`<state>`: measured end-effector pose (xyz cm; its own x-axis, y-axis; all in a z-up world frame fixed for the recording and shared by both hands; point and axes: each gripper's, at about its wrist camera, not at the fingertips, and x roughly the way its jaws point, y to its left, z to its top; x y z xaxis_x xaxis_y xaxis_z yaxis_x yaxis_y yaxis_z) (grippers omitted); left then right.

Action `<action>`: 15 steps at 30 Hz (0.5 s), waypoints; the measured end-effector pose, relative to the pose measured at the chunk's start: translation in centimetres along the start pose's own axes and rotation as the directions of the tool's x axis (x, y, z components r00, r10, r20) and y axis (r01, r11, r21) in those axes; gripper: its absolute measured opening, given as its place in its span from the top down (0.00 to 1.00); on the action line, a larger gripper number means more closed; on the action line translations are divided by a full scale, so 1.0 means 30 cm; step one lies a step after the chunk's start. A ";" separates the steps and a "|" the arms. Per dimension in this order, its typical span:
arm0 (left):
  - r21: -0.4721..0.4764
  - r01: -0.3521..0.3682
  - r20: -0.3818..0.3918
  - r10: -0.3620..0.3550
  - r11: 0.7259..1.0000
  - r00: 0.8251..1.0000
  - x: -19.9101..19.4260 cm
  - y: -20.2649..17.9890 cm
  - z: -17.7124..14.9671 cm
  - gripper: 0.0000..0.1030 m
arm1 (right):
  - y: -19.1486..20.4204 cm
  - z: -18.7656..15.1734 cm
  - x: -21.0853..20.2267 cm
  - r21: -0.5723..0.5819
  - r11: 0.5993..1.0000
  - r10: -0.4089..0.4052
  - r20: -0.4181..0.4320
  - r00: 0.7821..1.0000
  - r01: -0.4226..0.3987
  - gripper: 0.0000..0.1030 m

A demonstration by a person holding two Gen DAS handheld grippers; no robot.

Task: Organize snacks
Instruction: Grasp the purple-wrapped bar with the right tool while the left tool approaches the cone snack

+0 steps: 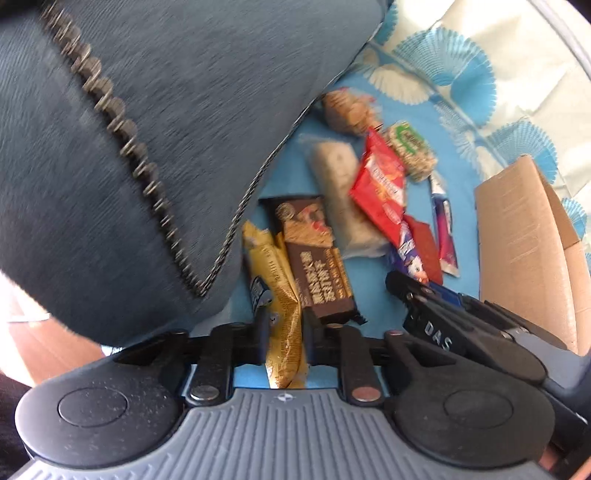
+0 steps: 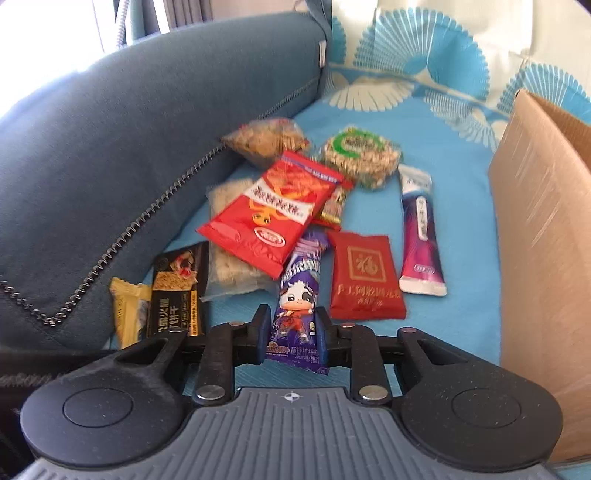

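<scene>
Grippers both clenched: our left gripper [image 1: 286,328] pinches gold packet [image 1: 284,302]; right gripper [image 2: 291,332] pinches purple packet [image 2: 299,306] (cardboard box [image 2: 546,258] beside).

A dark blue cushion [image 2: 110,147] with zigzag stitching rests on a blue fan-patterned sheet [image 2: 424,110]; curtains [image 2: 184,14] hang behind.

A: Daylight, bright. In the right wrist view the window [image 2: 55,33] at eleven o'clock is blown out white.

B: The left wrist view is smeared: the blue cushion [image 1: 155,129] shows streaked motion blur, and the snack wrappers' print is soft.

A: Fisheye bending at the rims; the cardboard box [image 2: 546,258] at three o'clock bows.

B: Shadows are soft, with glare at eight o'clock in the left view.
</scene>
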<state>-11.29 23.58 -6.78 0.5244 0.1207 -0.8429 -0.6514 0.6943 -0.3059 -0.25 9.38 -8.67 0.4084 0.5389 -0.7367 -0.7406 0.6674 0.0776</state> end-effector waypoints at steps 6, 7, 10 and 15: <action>-0.022 0.134 0.012 -0.134 0.991 0.991 0.024 -0.035 0.010 0.87 | -0.022 -0.021 -0.087 -0.024 1.000 0.010 0.007 1.000 -0.010 0.78; -0.011 0.158 0.019 -0.158 0.987 0.987 0.025 -0.047 0.010 0.88 | -0.024 -0.028 -0.101 -0.029 0.999 0.014 0.008 1.000 -0.014 0.78; 0.046 0.225 0.046 -0.227 0.973 0.973 0.034 -0.088 0.003 0.91 | -0.026 -0.068 -0.136 -0.070 0.998 0.003 0.006 1.000 -0.002 0.78; 0.076 0.293 0.022 -0.296 0.953 0.955 0.073 -0.123 -0.028 0.97 | -0.022 -0.143 -0.163 -0.080 0.996 -0.036 -0.033 0.999 0.033 0.79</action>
<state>-8.20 20.69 -7.88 0.7052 -0.0746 -0.7050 -0.4252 0.7513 -0.5048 -4.03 4.10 -8.01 0.4166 0.4976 -0.7608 -0.7672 0.6414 -0.0006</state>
